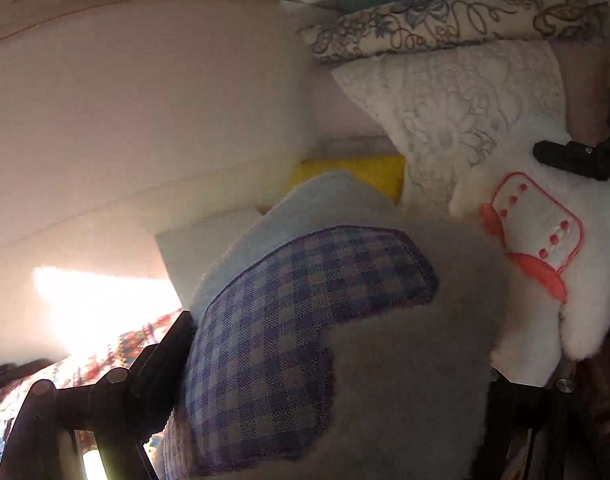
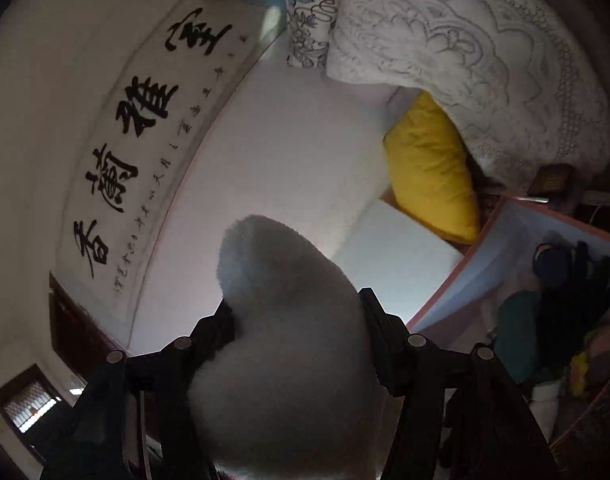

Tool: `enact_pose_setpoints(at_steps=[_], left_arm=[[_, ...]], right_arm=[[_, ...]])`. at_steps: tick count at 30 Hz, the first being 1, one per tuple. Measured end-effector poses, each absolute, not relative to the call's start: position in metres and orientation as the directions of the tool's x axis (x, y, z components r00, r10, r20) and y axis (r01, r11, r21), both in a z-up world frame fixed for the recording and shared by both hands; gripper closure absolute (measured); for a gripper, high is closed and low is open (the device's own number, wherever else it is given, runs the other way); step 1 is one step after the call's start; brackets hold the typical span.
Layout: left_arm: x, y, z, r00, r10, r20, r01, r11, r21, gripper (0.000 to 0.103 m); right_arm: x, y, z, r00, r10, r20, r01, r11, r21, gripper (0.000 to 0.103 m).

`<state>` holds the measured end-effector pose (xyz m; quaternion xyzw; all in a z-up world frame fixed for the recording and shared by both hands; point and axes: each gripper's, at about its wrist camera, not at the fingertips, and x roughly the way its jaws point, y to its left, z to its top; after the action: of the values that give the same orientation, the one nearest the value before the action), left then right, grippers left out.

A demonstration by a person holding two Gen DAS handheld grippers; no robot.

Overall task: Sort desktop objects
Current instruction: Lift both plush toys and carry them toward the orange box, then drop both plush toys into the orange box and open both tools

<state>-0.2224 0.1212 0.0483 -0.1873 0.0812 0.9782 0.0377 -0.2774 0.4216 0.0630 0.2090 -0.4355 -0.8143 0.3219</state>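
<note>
Left claw (image 1: pixel 337 340) clamps a checked plush (image 1: pixel 305 312); right claw (image 2: pixel 297 320) clamps white plush (image 2: pixel 289 340).

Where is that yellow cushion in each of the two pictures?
Left wrist: yellow cushion sits just above centre, tucked behind the checked plush and left of the lace pillow.
Right wrist: yellow cushion lies right of centre, under the lace pillow.
Shared landmark: the lace pillow.

My fluffy grey toy (image 1: pixel 405 360) hides my left fingertips and runs off the picture at 6 o'clock. At 3 o'clock, a dark pile in the box (image 2: pixel 485 248) is too dim to name. The yellow pillow (image 2: pixel 433 172) is half hidden.
</note>
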Motion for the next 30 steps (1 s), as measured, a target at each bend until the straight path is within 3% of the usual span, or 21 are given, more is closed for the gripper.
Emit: enact_pose_setpoints(at_steps=[5, 7, 9, 11, 14, 20, 30], left_arm=[[-0.256, 0.149, 0.036, -0.909, 0.09, -0.408, -0.154, -0.98, 0.128, 0.016], [-0.272, 0.154, 0.031, -0.895, 0.125, -0.429, -0.18, -0.979, 0.091, 0.011], [-0.275, 0.155, 0.037, -0.9, 0.158, -0.407, -0.196, -0.979, 0.053, 0.007], [-0.271, 0.154, 0.046, -0.917, 0.165, -0.363, -0.189, -0.981, 0.032, 0.0], [-0.267, 0.153, 0.058, -0.933, 0.165, -0.321, -0.18, -0.983, 0.018, 0.001], [-0.269, 0.136, 0.057, -0.912, 0.162, -0.376, -0.157, -0.987, -0.043, 0.001], [-0.249, 0.075, 0.015, -0.878, 0.051, -0.476, -0.019, -0.997, -0.072, 0.001]], right_arm=[[-0.301, 0.439, 0.03, -0.698, -0.694, -0.177, 0.246, -0.465, 0.85, 0.039], [-0.311, 0.441, 0.013, -0.723, -0.639, -0.264, 0.159, -0.525, 0.836, 0.024], [-0.307, 0.448, 0.012, -0.798, -0.478, -0.367, 0.039, -0.649, 0.76, 0.001], [-0.3, 0.457, 0.016, -0.852, -0.315, -0.418, -0.05, -0.745, 0.665, 0.0], [-0.29, 0.465, 0.025, -0.891, -0.231, -0.39, -0.06, -0.792, 0.607, 0.0], [-0.293, 0.444, 0.023, -0.878, -0.238, -0.415, -0.045, -0.823, 0.567, 0.0], [-0.291, 0.368, 0.039, -0.858, -0.297, -0.419, 0.039, -0.852, 0.523, 0.0]])
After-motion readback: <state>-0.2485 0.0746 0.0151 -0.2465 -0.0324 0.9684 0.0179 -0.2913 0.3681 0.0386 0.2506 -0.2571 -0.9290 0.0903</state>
